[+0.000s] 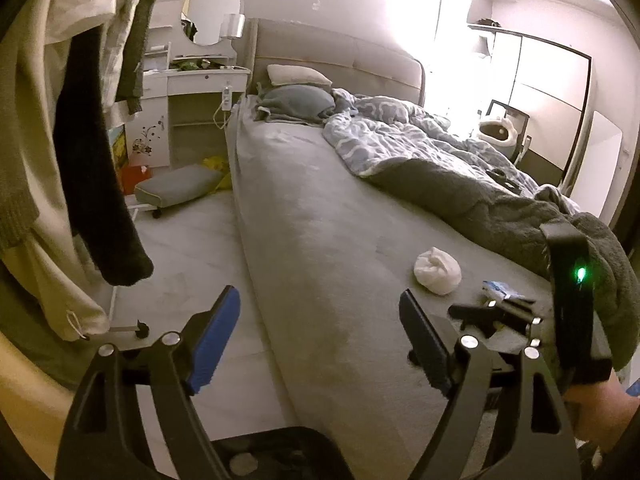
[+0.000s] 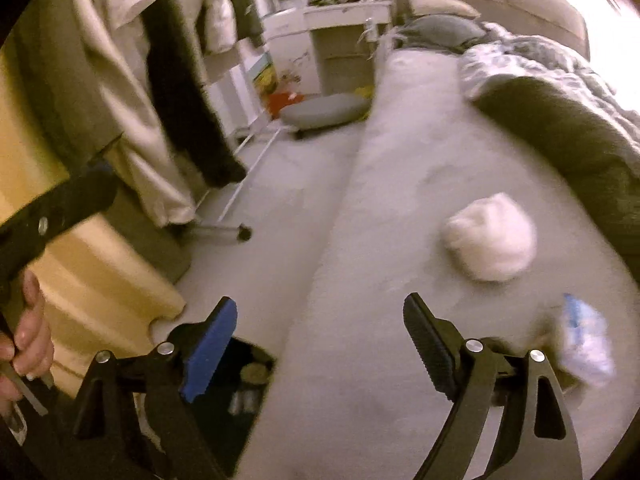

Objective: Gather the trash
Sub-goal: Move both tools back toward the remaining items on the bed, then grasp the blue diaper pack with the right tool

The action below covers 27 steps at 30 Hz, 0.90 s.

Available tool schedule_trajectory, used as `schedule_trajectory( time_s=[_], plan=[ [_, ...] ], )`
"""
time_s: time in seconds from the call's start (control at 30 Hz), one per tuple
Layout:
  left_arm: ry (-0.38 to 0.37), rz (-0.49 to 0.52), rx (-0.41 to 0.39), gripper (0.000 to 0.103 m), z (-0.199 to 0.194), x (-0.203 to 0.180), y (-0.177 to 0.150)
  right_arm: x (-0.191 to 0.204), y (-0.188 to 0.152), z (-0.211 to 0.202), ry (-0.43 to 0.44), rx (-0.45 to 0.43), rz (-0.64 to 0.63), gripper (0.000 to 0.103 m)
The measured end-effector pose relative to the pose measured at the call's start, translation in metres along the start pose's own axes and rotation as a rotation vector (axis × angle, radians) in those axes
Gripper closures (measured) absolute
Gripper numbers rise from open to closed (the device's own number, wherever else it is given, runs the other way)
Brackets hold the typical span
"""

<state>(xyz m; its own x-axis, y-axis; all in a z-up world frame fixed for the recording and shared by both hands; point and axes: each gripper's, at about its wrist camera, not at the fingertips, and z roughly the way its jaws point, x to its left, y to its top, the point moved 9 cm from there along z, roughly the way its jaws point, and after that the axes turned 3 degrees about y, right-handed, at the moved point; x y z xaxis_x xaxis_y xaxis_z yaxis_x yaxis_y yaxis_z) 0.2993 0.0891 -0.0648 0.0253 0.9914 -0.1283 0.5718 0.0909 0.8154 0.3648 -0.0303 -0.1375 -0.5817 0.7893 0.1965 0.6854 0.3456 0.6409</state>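
A crumpled white tissue wad (image 1: 437,270) lies on the grey bed sheet (image 1: 320,216); it also shows in the right wrist view (image 2: 490,237), ahead and right of my right gripper. A small blue-and-white wrapper (image 1: 498,289) lies beside it, also in the right wrist view (image 2: 586,340). My left gripper (image 1: 320,336) is open and empty over the bed's near edge. My right gripper (image 2: 320,344) is open and empty, just short of the wrapper; its body shows in the left wrist view (image 1: 568,300). A dark bin (image 2: 244,392) with some trash inside sits on the floor below.
Clothes hang on a rack (image 1: 80,140) at the left. A rumpled duvet (image 1: 440,152) covers the bed's right side. A grey cushion stool (image 1: 178,186) and a white dressing table (image 1: 192,80) stand beyond on the floor.
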Motion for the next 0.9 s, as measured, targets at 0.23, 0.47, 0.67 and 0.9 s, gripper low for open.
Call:
schedule_trajectory(
  time_s=[0.23,0.47,0.67,0.9],
  plan=[
    [-0.026,0.02,0.018,0.009,0.014,-0.024,-0.003,-0.062,0.01,-0.027,-0.13,-0.086,0.08,0.011],
    [-0.04,0.105,0.018,0.007,0.03,-0.061,-0.002,-0.121,0.009,-0.042,-0.185,-0.124,0.218,0.007],
    [-0.077,0.138,0.057,0.007,0.05,-0.088,-0.013,-0.153,-0.002,-0.048,-0.204,-0.128,0.307,0.004],
    [-0.122,0.149,0.091,0.006,0.071,-0.111,-0.017,-0.173,-0.014,-0.043,-0.235,-0.097,0.372,0.004]
  ],
)
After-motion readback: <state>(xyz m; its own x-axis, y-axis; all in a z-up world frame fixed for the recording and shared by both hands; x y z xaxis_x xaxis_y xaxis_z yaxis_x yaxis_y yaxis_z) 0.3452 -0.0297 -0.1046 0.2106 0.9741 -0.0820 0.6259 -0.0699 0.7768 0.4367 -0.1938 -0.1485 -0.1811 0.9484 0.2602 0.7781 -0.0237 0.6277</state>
